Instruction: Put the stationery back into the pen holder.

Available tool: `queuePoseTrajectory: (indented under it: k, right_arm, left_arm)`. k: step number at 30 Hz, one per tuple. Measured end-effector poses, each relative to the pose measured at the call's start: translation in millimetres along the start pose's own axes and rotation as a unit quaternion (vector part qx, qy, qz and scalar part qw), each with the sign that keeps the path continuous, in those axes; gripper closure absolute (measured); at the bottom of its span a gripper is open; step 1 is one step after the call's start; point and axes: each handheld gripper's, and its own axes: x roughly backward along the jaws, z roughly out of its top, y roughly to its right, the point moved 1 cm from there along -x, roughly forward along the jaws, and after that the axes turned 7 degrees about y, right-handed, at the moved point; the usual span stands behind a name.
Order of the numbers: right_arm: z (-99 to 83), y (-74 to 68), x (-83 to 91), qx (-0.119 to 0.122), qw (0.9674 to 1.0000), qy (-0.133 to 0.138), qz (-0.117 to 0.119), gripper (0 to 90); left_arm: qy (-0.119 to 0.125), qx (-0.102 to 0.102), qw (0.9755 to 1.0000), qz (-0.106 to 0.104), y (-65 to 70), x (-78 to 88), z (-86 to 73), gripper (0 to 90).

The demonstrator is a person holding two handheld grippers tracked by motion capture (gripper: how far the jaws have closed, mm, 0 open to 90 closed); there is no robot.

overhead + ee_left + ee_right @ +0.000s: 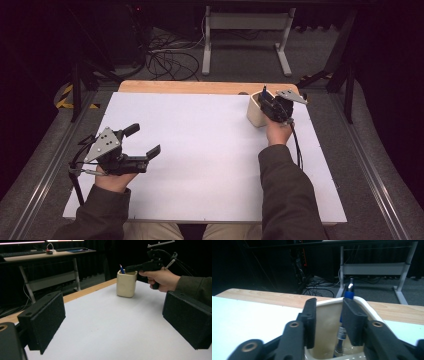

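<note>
A cream square cup stands at the back right of the white board. A blue pen stands upright in it, its tip poking above the rim. My right gripper hangs over the cup's mouth with its jaws parted. The pen stands close beside the right-hand jaw, and the left-hand pad is clear of it. From the left gripper view, the cup, the pen and the right gripper sit ahead. My left gripper is low over the board's left side, wide open with nothing between its jaws.
A strip of wooden tabletop shows behind the board. Beyond it on the floor are a white desk frame and a tangle of cables. A desk with a keyboard stands off to the side. A metal rail runs along the left.
</note>
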Motion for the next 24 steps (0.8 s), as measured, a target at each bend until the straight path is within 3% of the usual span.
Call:
queuePoseTrajectory:
  k: [15, 24]
  right_arm:
    - [5.1, -19.1, 4.6, 0.027, 0.9985, 0.005, 0.047, 45.1]
    - [7.6, -28.7, 7.7, 0.018, 0.9969, 0.009, 0.075, 30.6]
  left_arm:
    - [0.0, -0.001, 1.0, -0.002, 2.2, -1.2, 1.1, 5.3]
    - [-0.004, -0.001, 1.0, -0.006, 3.4, -3.5, -0.8, 5.2]
